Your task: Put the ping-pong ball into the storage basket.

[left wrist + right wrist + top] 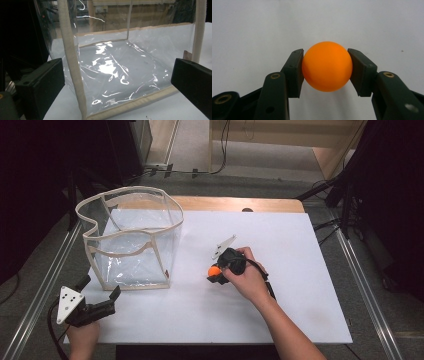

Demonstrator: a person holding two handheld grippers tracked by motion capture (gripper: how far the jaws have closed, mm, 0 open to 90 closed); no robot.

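An orange ball (327,66) sits squeezed between the two black pads of my right gripper (326,71), over the white table top. In the high view that ball (214,270) is near the table's middle, with my right gripper (216,273) pointing left and shut on it. A clear plastic bag with beige trim (131,237) stands open-topped at the left. My left gripper (102,287) rests at the table's front left corner, jaws wide apart and empty, aimed at the bag's near corner (75,65).
The white board (280,250) covers a wooden table whose far edge shows behind it. Metal rails run along both sides. Dark equipment and cables stand beyond the table's left and right.
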